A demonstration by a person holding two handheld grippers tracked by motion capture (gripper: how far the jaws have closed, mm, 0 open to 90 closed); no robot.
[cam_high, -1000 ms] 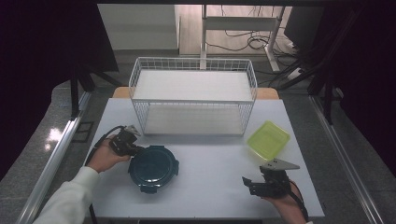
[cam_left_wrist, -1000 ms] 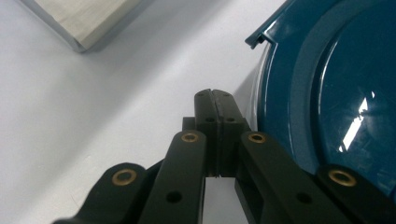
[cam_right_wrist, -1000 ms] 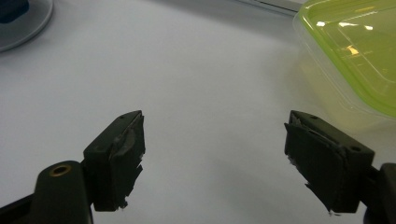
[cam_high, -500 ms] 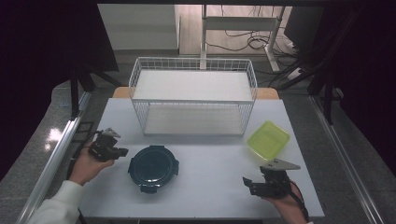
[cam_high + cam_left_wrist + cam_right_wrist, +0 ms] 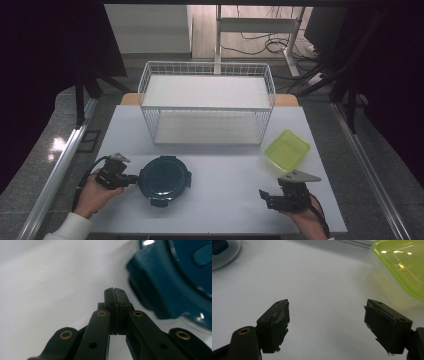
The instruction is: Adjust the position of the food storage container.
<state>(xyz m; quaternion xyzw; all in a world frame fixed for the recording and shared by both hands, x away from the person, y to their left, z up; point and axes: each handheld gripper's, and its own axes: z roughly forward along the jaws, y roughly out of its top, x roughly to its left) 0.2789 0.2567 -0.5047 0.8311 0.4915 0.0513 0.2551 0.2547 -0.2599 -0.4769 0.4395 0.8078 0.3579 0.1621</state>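
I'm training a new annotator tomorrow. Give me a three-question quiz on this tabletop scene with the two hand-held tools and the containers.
1. True or false: the left tool is shut with nothing between its jaws.
2. Which container lies nearest the right tool? A) round dark teal container B) yellow-green lidded container C) white wire basket
3. Fill in: the right tool's jaws stand ____.

Key: 1 true; 2 B; 3 open.
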